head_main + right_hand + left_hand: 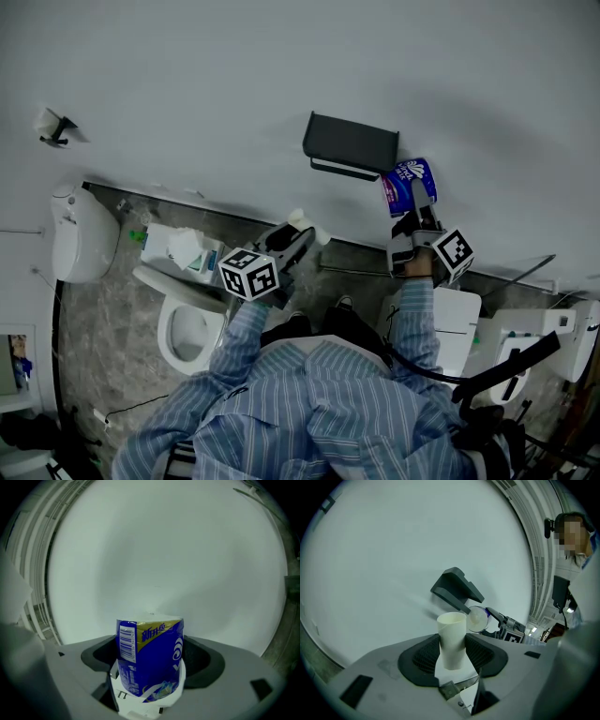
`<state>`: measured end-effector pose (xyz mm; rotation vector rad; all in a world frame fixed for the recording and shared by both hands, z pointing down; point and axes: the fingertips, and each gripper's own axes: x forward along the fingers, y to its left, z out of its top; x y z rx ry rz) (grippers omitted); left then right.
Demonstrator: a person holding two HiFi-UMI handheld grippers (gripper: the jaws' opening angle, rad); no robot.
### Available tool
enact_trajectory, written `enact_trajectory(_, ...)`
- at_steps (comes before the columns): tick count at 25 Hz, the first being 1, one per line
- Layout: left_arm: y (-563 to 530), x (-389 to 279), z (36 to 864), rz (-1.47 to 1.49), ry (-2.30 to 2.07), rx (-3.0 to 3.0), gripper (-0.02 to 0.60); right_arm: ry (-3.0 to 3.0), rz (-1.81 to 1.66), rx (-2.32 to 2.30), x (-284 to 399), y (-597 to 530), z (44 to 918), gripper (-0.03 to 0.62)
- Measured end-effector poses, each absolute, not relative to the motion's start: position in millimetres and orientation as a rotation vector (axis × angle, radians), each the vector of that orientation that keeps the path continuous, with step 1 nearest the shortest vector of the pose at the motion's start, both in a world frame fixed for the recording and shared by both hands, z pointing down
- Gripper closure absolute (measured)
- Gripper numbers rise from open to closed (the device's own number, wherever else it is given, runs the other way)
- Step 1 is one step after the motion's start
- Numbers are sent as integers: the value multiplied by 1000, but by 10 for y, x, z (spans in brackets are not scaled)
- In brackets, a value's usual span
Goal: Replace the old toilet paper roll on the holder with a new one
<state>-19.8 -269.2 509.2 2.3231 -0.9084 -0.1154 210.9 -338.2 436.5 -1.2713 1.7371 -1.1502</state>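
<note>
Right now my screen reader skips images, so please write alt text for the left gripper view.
The left gripper grips an empty cardboard tube upright between its jaws. Behind it, a dark holder hangs on the white wall, with a wrapped roll at its lower right.

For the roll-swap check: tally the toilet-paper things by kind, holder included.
Bare pale cardboard tube, gripped in the left claw: 1
Blue plastic-wrapped toilet paper roll, gripped in the right claw: 1
Dark grey wall-mounted paper holder: 1
Total: 3
</note>
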Motion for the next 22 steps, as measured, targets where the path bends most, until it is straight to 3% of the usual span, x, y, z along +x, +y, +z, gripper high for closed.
enact_trajectory(22,-2667,-52,5104,-116,-876,2332,409,1769,-1255,-1118,1650,-3464,4467,180)
